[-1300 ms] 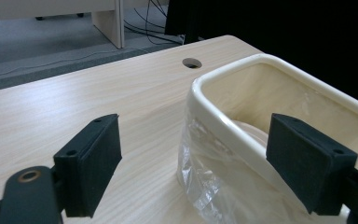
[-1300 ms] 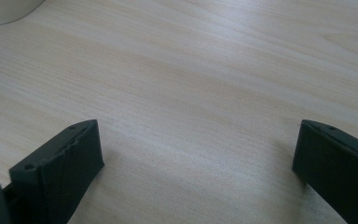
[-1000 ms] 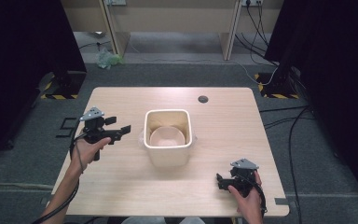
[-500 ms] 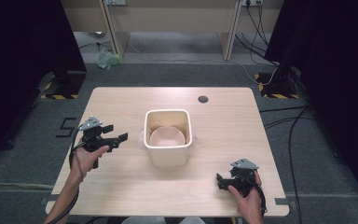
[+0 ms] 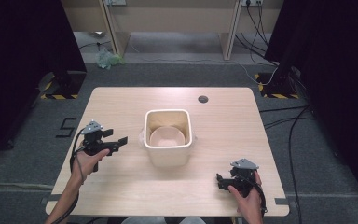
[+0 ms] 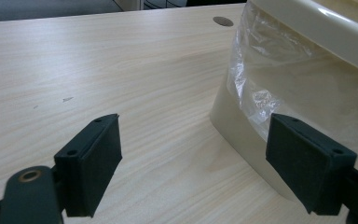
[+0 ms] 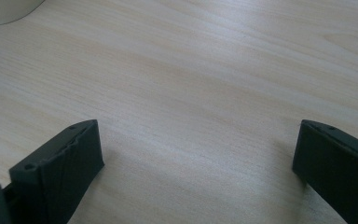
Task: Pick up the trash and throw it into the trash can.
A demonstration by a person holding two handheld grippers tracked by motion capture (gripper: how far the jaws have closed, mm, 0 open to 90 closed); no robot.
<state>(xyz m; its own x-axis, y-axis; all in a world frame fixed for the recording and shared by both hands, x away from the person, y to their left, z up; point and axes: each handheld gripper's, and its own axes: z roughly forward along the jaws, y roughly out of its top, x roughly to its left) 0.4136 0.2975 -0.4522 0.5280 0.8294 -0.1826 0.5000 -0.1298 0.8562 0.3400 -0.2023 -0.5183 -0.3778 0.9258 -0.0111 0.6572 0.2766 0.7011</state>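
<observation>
The bin [image 5: 167, 140] is cream, with a clear plastic liner [image 6: 256, 70]. The table [image 5: 121, 186] is pale wood grain. Both claws look black, perhaps dark grey.

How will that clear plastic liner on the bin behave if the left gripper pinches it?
The liner looks thin and crinkled, so probably floppy and bunching between the pads. Its glossy film may slip. The bin looks like light plastic, so tugging might drag it over the table.
</observation>
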